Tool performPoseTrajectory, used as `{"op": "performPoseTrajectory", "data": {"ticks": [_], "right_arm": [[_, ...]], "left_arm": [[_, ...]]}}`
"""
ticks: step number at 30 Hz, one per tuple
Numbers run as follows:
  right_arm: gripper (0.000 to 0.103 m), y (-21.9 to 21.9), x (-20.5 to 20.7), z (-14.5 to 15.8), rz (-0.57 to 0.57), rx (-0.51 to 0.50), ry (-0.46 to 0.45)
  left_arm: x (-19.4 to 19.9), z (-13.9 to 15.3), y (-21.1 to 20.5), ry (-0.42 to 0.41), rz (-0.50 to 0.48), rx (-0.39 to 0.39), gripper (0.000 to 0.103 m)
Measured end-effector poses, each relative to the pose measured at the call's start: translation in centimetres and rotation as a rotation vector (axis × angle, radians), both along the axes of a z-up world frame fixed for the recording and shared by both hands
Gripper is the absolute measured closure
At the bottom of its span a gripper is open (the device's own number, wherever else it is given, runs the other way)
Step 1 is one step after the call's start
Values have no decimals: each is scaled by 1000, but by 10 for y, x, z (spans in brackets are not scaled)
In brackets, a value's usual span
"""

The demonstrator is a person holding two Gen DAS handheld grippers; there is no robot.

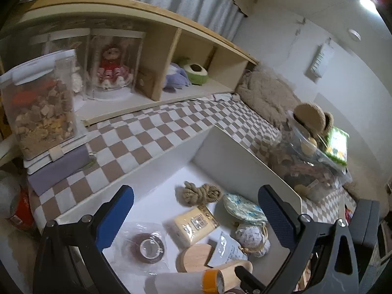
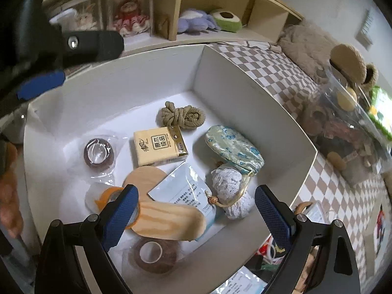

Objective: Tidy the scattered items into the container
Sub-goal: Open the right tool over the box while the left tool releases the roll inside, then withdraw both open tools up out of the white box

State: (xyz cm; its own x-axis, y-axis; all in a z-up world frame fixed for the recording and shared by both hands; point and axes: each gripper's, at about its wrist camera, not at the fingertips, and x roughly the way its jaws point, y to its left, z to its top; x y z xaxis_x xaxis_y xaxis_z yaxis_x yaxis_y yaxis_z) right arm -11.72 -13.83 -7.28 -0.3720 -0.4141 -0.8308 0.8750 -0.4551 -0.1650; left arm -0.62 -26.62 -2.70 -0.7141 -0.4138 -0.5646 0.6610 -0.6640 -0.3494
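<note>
Both wrist views look down, close, into the white box [image 2: 245, 93] — the right more steeply. They share its contents and the shelf [image 1: 156, 78] behind.

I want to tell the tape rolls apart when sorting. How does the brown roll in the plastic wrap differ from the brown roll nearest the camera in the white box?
The wrapped roll sits in clear crinkled plastic; the near roll looks bare. The wrapped roll lies toward the box's back, left of the tissue pack; the near roll lies beside the wooden piece. Both are brown and lie flat.
</note>
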Motion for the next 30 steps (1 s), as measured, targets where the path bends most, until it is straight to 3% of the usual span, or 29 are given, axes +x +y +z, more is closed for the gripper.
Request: {"op": "performPoseTrajectory", "data": {"ticks": [5,12,16,23,30], "right_arm": [[7,-5,10,-7,55,53,26],[7,-21,35,-23,180,202,66],[7,-20,35,-22,194,258,63],[7,2,20,-1,185,177,-67],[7,10,12,17,112,40,-102]], "left_arm": [[18,9,-8,44,75,-7,1],[26,12,-11,76,82,2,1],[25,12,-11,78,75,3,1],[27,13,-11,85,76,9,1],[25,15,-6,80,62,-6,1]]}}
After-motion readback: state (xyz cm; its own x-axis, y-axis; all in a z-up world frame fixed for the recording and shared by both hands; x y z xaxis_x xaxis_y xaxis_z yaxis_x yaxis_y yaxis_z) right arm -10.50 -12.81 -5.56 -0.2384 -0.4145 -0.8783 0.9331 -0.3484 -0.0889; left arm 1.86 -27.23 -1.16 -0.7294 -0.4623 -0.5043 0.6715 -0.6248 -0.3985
